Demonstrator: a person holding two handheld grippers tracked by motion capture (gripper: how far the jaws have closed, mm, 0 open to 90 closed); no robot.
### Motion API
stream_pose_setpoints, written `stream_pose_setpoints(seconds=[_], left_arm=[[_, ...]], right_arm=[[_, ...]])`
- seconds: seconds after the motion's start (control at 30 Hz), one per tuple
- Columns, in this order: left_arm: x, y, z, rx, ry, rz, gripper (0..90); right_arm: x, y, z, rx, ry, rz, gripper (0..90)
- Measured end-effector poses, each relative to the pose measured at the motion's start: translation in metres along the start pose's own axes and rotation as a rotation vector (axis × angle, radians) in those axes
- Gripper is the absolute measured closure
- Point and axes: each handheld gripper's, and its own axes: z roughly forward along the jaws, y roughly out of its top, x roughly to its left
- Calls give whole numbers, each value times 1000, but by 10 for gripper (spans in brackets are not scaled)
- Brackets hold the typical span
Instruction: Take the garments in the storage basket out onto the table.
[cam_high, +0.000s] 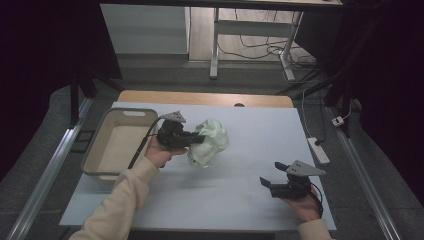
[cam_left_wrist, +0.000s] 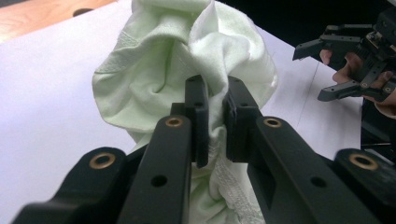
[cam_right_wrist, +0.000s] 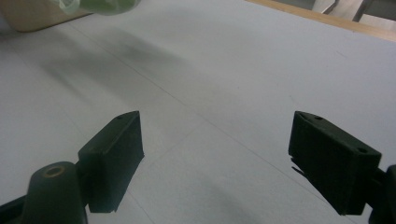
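A bunched pale green cloth (cam_high: 210, 141) hangs above the white table top, held by my left gripper (cam_high: 198, 139), which is shut on a fold of it. In the left gripper view the two black pads (cam_left_wrist: 201, 112) pinch the cloth (cam_left_wrist: 159, 70) between them, and the fabric bulges out beyond and below the jaws. My right gripper (cam_high: 272, 176) rests low near the table's front right, jaws wide apart with nothing between them. Seen from its own camera, the right gripper (cam_right_wrist: 215, 149) stands open over bare table, and the cloth's edge (cam_right_wrist: 100, 5) peeks in at the top left.
A beige plastic basket (cam_high: 95, 145) stands at the table's left side, close beside the left hand. The white table top (cam_high: 240, 150) has a wooden strip along its far edge. A power strip (cam_high: 318, 150) lies on the floor to the right.
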Motion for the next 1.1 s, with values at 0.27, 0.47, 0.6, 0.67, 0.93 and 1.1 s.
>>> stream_pose_setpoints(seconds=[0.27,0.47,0.6,0.67,0.93,1.1], left_arm=[[1,-3,25,78,16,19,806],[4,-9,45,126,22,8,805],[6,-13,57,162,38,7,803],[8,-15,62,178,43,7,802],[11,-25,78,252,70,25,795],[13,-31,83,281,80,32,788]], right_arm=[[0,0,0,8,1,-3,174],[0,0,1,7,5,-3,175],[0,0,1,7,5,-3,175],[0,0,1,4,8,-1,175],[0,0,0,8,7,-3,177],[0,0,1,5,7,-1,177]])
